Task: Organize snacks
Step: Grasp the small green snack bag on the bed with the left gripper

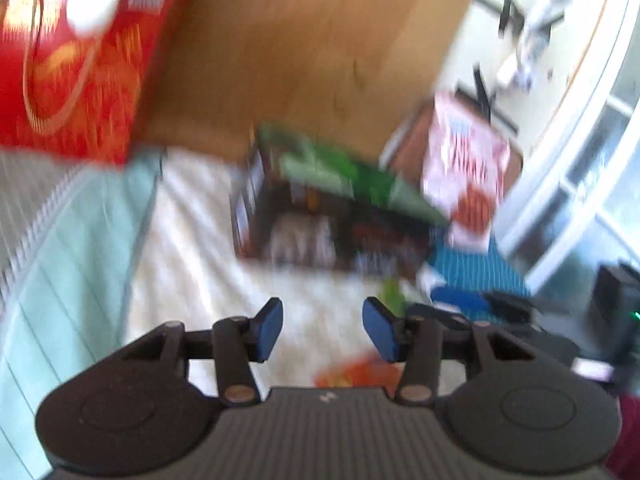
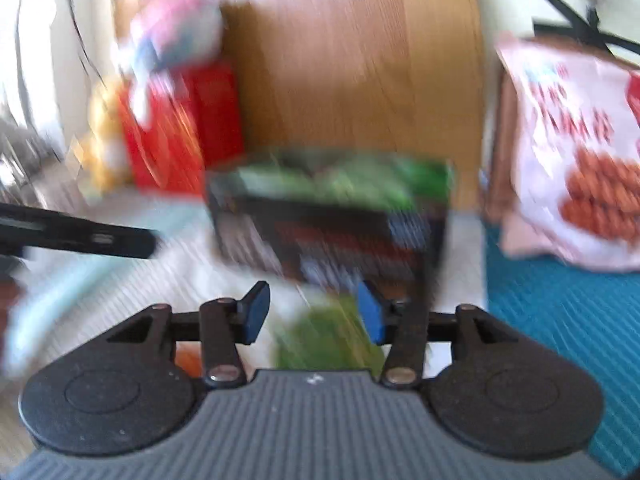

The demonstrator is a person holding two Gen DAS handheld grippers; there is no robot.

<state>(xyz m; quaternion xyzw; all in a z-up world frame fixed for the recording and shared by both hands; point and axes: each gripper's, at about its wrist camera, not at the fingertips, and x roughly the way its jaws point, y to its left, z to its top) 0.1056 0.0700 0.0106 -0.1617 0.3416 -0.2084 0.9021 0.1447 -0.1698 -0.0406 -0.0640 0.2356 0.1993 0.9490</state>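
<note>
Both views are blurred. A dark snack box topped with green packets stands on a pale cloth ahead of my left gripper. That gripper is open with nothing between its pads. An orange packet lies just under it. In the right wrist view the same dark box sits close ahead. My right gripper is open over a green packet, which lies below the gap near the right pad. I see no pad pressing on it.
A red box stands at the left and a white bag with pictured orange snacks at the right. A wooden panel rises behind. A teal mat covers the right side. The other gripper's dark body reaches in from the left.
</note>
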